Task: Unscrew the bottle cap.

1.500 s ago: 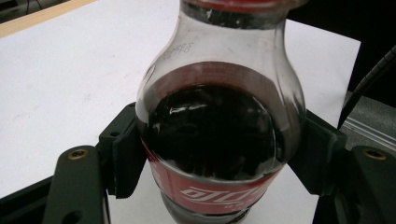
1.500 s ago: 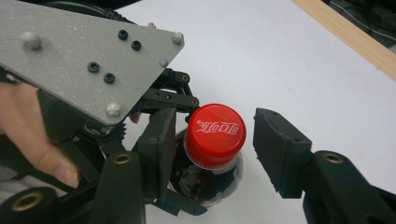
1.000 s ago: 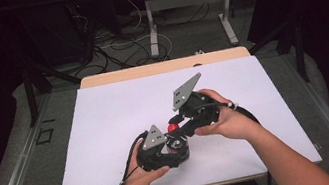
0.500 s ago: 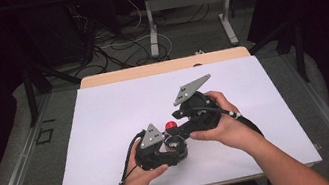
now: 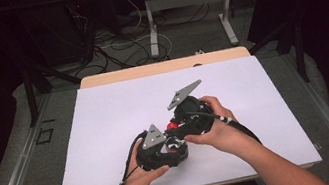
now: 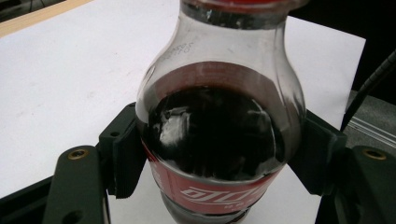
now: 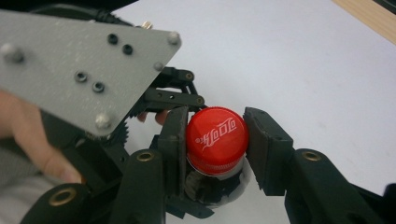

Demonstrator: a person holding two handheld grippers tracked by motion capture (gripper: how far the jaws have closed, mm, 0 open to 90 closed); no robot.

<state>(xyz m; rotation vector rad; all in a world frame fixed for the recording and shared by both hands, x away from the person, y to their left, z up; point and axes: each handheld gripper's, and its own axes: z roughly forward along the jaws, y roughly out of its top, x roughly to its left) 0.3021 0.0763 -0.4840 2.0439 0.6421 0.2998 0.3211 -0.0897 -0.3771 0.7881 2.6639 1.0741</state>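
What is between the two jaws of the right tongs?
The red cap of the cola bottle sits between them, pressed from both sides, as the right gripper view shows. The left tongs clamp the bottle's body.

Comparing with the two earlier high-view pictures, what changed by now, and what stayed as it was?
The right claw shifted slightly across the table above the left one, and its jaws have just been closing: they now clamp the red cap of the cola bottle. The left claw kept its place, shut on the bottle's body, and the bottle stands on the same spot of the white table sheet.
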